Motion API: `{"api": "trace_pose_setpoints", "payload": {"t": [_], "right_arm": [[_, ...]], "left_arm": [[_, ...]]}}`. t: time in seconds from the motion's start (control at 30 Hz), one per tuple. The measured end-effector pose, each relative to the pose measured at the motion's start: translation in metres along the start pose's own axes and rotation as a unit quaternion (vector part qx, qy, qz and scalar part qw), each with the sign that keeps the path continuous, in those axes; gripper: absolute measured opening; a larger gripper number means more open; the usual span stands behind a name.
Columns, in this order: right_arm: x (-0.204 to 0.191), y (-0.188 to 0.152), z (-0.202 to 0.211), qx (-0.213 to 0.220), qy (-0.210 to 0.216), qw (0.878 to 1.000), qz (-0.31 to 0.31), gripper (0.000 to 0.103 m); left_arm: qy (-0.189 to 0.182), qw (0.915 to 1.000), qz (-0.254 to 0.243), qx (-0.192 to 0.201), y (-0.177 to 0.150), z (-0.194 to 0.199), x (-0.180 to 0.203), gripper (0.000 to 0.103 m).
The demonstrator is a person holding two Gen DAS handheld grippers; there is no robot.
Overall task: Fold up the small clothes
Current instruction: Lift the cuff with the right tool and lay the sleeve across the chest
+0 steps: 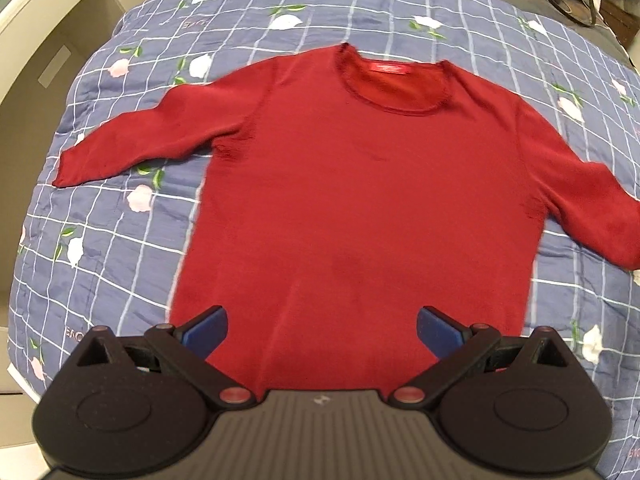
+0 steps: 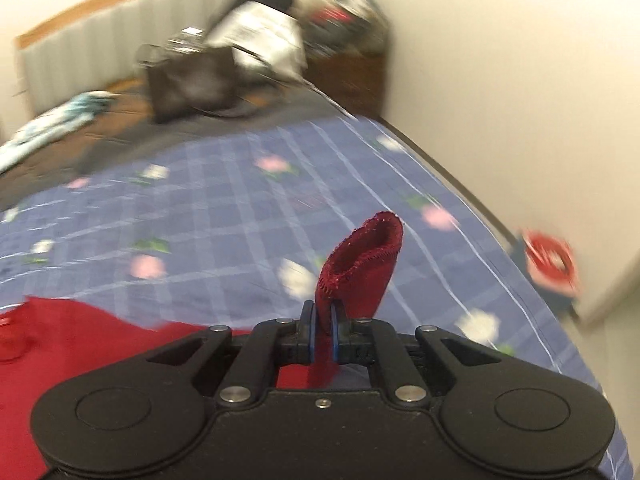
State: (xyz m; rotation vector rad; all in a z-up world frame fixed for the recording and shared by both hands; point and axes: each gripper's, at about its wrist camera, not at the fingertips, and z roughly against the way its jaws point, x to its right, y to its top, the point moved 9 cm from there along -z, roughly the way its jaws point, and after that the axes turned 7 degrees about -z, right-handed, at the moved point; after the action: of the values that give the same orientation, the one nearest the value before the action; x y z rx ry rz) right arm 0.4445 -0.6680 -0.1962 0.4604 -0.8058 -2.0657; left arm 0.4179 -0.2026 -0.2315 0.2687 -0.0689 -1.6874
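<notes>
Spread flat, front up, on a blue checked quilt with pale flower print [image 1: 120,248] covering the bed: a dark red long-sleeved knit sweater [image 1: 360,200], neckline away from the left wrist camera, hem toward it, long axis running straight out from the left tool [image 1: 322,330]. Left tool spread wide, blue pads well apart, gripping nothing, hovering over the middle of the hem.

Right tool [image 2: 323,334] clamped tight on the cuff end of the sweater's right sleeve [image 2: 360,268], the open cuff standing up beyond the pads, sleeve lifted clear of the quilt. Body of the sweater lying to the left of this tool and behind it, low in the right wrist view.

Deciding relation: sleeve held out at the garment's right edge, torso inward to the left. Likely next: carrying the cuff leftward across the chest, roughly square to the sweater's long axis, to lay the sleeve over the body. Right side clearly the nearer; opposite sleeve [image 1: 132,148] outstretched on the quilt, closer to the left tool, not yet taken. Risk, as a judgement: dragging the shoulder and wrinkling the flat panel.
</notes>
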Motion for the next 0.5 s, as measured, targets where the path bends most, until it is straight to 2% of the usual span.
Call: {"api": "trace_pose_setpoints", "payload": {"t": [0.1,0.23,0.37,0.5], "right_arm": [[-0.065,0.009,0.024,0.019,0.038,0.998,0.035,0.007],[-0.162,0.005,0.045,0.029,0.09,0.992,0.077,0.007],[-0.256,-0.018,0.053,0.022,0.131,0.986,0.102,0.007],[-0.342,-0.062,0.048,-0.001,0.155,0.978,0.14,0.007]], "left_arm": [[0.003,1.0,0.008,0.004,0.0,-0.004,-0.036,0.103],[0.011,0.9997,0.022,0.002,-0.004,-0.013,-0.094,0.103],[0.031,0.9989,0.036,-0.003,-0.006,-0.026,-0.154,0.103],[0.044,0.9976,0.052,-0.01,-0.006,-0.042,-0.203,0.103]]}}
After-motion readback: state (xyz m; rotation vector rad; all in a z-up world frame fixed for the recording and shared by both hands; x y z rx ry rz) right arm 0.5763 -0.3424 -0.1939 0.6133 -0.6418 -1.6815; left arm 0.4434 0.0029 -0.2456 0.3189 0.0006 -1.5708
